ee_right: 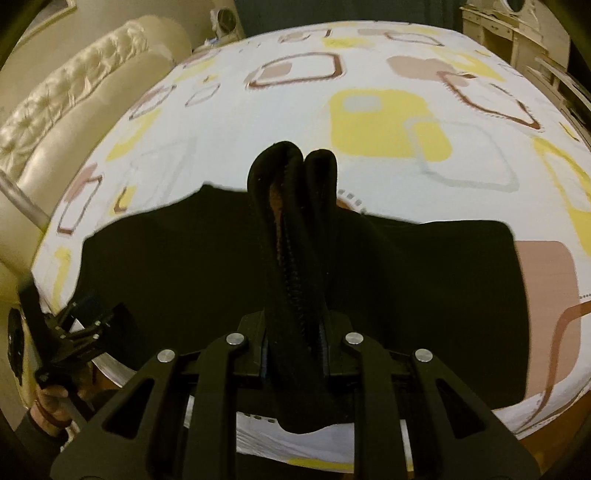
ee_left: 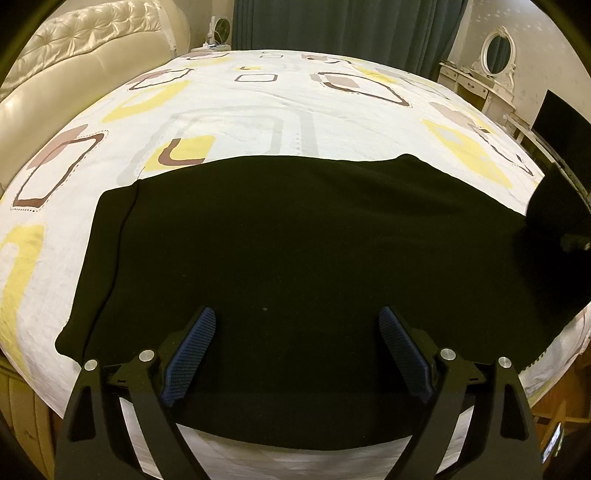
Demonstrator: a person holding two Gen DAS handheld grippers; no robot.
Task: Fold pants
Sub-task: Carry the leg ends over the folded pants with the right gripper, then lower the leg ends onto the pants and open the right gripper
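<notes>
Black fabric dominates both views: the pants point(ee_left: 295, 240) are spread flat across the near side of the bed point(ee_left: 258, 107), over a white sheet printed with yellow and brown squares. A bunched end of the pants is raised off the bed and is gripped in the right claw point(ee_right: 295, 343), whose jaws are clenched on the thick roll of cloth standing up between them. The left claw point(ee_left: 297, 332) is held released above the near edge of the garment, its blue pads point(ee_left: 192, 350) wide apart with nothing between them. From here, the fold could be spoiled if the gathered roll were dragged rather than carried, since the flat layer beneath is not pinned by anything and would probably be pulled askew; the bulky grip might also slip. A padded cream headboard point(ee_left: 92, 48) is seen at the left, dark curtains point(ee_left: 351, 26) behind the bed, and a white dressing table with an oval mirror point(ee_left: 496, 51) at the right. None of these is judged to stand in the way.
</notes>
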